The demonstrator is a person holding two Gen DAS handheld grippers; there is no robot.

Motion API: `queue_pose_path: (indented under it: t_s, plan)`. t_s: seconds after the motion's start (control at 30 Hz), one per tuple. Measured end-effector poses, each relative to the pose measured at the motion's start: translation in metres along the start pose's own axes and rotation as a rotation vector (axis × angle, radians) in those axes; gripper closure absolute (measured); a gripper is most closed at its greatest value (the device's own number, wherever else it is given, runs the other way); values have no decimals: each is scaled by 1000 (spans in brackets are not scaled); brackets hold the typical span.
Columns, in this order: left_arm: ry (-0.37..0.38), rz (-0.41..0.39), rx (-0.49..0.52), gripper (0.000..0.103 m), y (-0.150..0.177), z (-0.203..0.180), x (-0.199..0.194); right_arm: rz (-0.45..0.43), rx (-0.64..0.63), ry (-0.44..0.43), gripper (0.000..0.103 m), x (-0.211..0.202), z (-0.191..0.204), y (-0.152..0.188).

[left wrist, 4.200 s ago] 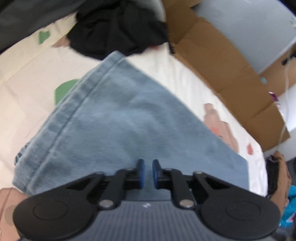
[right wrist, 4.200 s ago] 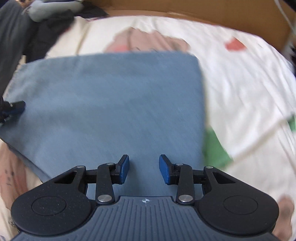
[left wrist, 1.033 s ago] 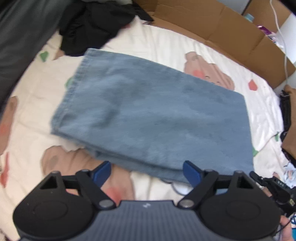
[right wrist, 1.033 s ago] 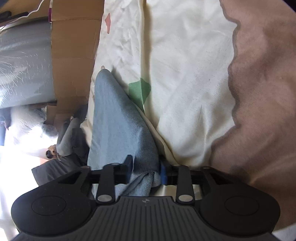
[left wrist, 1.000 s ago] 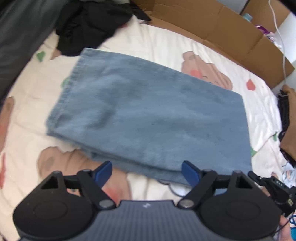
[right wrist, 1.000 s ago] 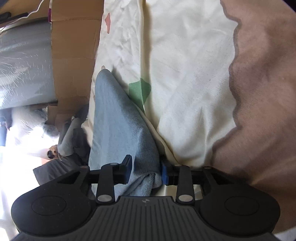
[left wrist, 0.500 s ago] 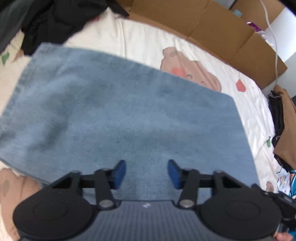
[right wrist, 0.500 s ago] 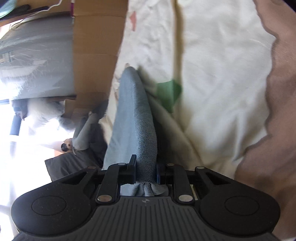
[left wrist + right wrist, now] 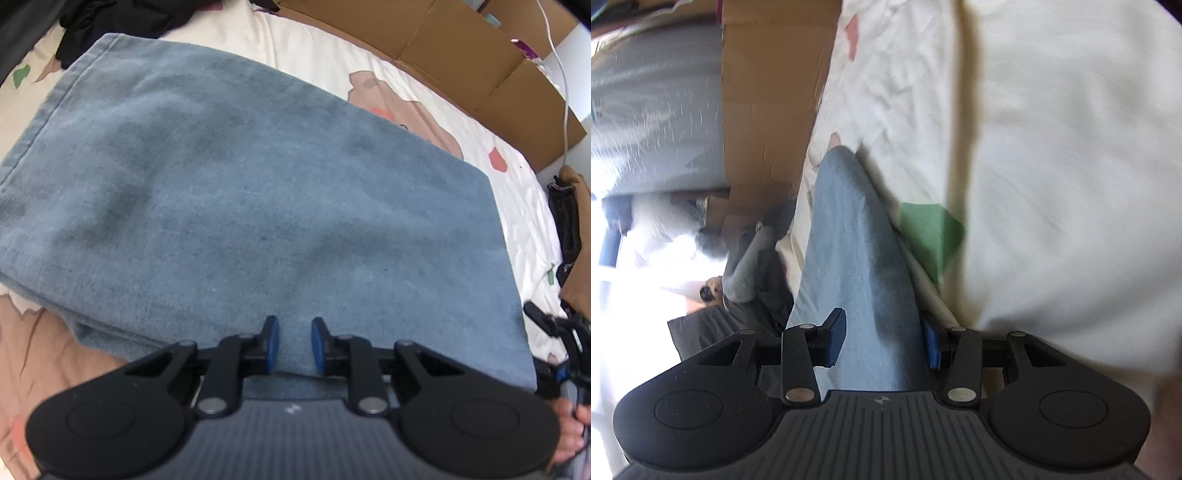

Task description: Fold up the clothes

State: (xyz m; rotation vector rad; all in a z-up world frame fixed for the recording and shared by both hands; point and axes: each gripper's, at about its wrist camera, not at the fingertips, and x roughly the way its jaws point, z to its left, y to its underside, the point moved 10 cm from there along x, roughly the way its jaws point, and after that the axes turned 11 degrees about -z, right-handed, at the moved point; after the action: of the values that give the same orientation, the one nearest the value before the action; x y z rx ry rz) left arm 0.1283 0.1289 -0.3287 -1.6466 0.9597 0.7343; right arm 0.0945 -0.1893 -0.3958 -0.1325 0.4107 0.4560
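Observation:
The folded light-blue jeans (image 9: 258, 184) lie flat on the cream printed bedsheet (image 9: 314, 48) and fill most of the left wrist view. My left gripper (image 9: 294, 347) is at their near edge, its blue pads nearly together with denim pinched between them. In the right wrist view, which is rolled sideways, a raised fold of the jeans (image 9: 857, 258) runs between the fingers of my right gripper (image 9: 884, 341). Those fingers stand apart with the cloth filling the gap. The right gripper's tip and a hand (image 9: 570, 421) show at the left view's lower right edge.
Brown cardboard boxes (image 9: 461, 48) line the far side of the bed. A black clothes heap (image 9: 110, 18) sits at the far left, and brown and black garments (image 9: 576, 240) at the right edge. Grey clothing (image 9: 746, 266) lies beyond the jeans.
My left gripper came down to the jeans' near edge and narrowed from wide open onto the denim. My right gripper's fingers, tight on the fold half a second ago, have spread apart.

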Motion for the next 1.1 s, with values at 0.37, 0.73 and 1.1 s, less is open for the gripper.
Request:
queue_pose_path:
  t_s: [0.37,0.73,1.1]
  plan:
    - [-9,16,28,98,-6,-4,-9,71,-137,56,95,29,22,-7]
    - [-19,-24,6,98,-51,-17,30,96,-167,29,96,22,47,-2]
    - [-29,-56,-35,98,-89,-17,63,106,-189,43,92,24,52,1]
